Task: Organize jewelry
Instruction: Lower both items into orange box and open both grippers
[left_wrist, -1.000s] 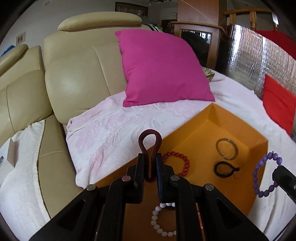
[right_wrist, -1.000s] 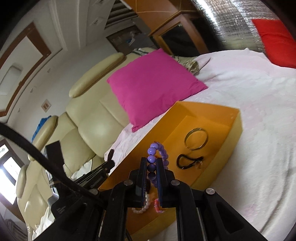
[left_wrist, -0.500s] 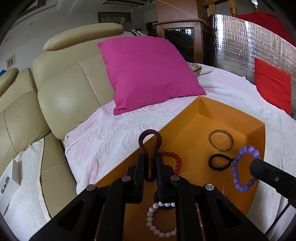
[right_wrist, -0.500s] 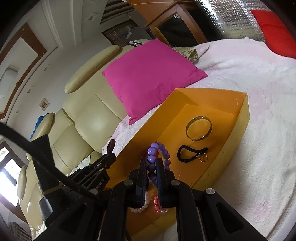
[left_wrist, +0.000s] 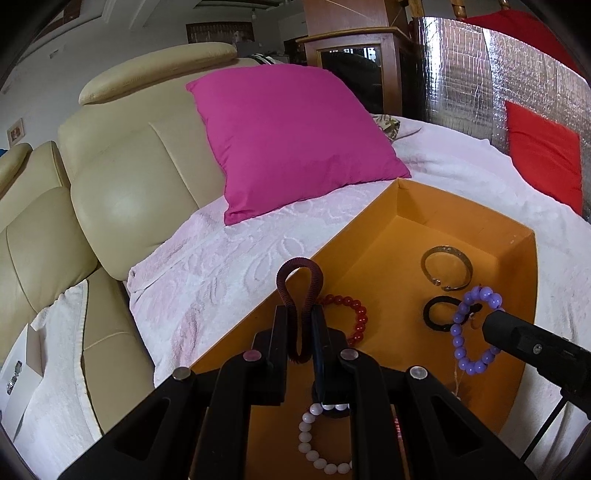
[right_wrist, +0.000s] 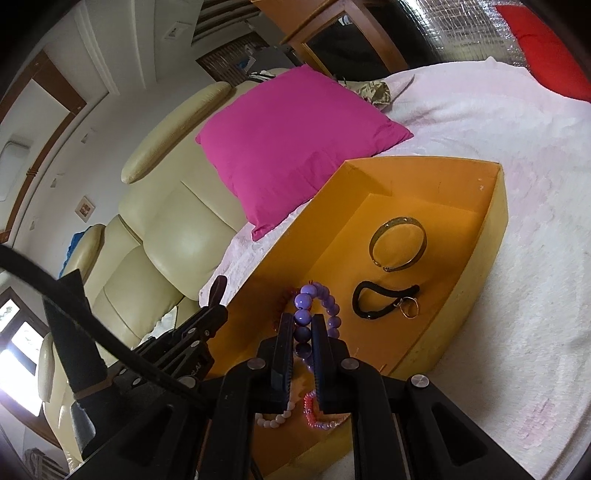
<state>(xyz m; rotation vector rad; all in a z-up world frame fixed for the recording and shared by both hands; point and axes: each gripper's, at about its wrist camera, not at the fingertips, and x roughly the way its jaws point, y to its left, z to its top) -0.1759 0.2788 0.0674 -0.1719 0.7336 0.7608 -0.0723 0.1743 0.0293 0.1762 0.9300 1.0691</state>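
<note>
An open orange box (left_wrist: 443, 221) (right_wrist: 495, 236) lies on a pale pink bedspread. My left gripper (left_wrist: 300, 314) is shut on a dark maroon coiled loop (left_wrist: 300, 273), held over the box's near left edge. My right gripper (right_wrist: 303, 321) is shut on a purple bead bracelet (right_wrist: 303, 301) (left_wrist: 460, 332), hanging above the box floor. Inside the box lie a gold bangle (left_wrist: 447, 267) (right_wrist: 399, 243), a black band with a ring (left_wrist: 439, 312) (right_wrist: 384, 299), a red bead bracelet (left_wrist: 356, 314), a white bead bracelet (left_wrist: 314, 443) and a pink one (right_wrist: 314, 413).
A magenta cushion (left_wrist: 291, 136) leans on the cream leather sofa (left_wrist: 122, 177) behind the box. A red cushion (left_wrist: 543, 158) and a silver foil panel (left_wrist: 461, 74) stand at the right. A wooden cabinet (left_wrist: 354, 62) is at the back.
The right gripper has carried the purple bracelet down and leftwards, from beyond the box's right wall to over its floor. My left gripper has rolled slightly while it keeps hold of the maroon loop.
</note>
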